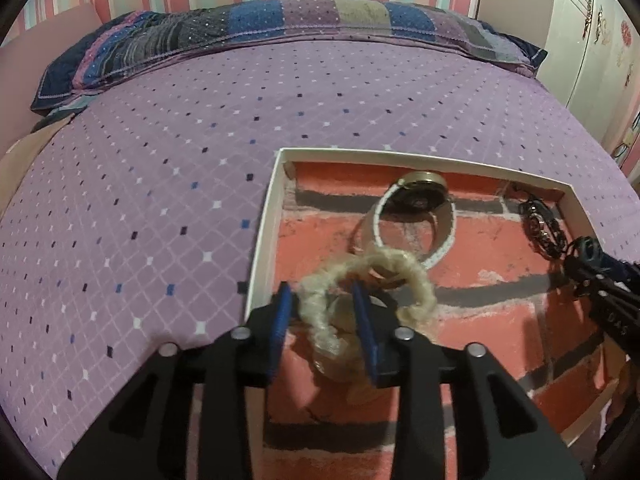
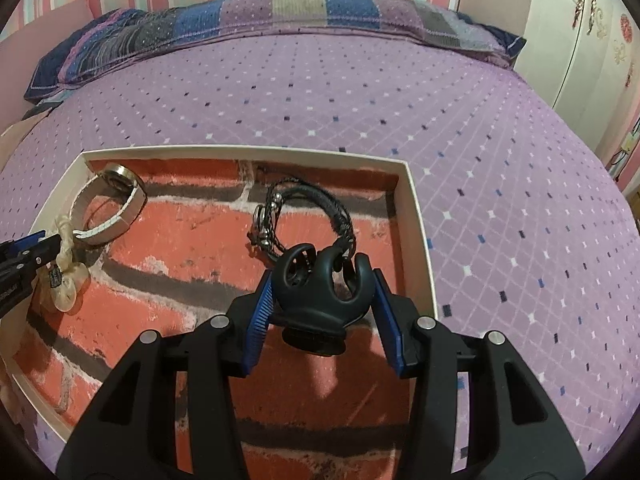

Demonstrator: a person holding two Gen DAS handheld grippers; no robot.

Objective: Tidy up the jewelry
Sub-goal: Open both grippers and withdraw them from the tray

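A white-rimmed tray (image 1: pixel 264 224) lined with a brick print lies on the bed. My left gripper (image 1: pixel 322 292) stands open over its near left part. A cream scrunchie (image 1: pixel 332 320) lies loose between the blue pads, resting on the tray floor. The same scrunchie (image 2: pixel 66 276) shows at the left edge of the right wrist view. My right gripper (image 2: pixel 323 276) is shut on a black claw clip (image 2: pixel 316 292), held just above the tray's right side. A white-strapped watch (image 1: pixel 416 216) stands at the tray's far wall. A black braided bracelet (image 2: pixel 312 216) lies beyond the clip.
The tray rests on a purple diamond-patterned bedspread (image 1: pixel 160 184). A patchwork pillow (image 1: pixel 260 28) lies along the far edge under a striped wall. A white wardrobe (image 2: pixel 580 40) stands at the right. Open bedspread lies left of and beyond the tray.
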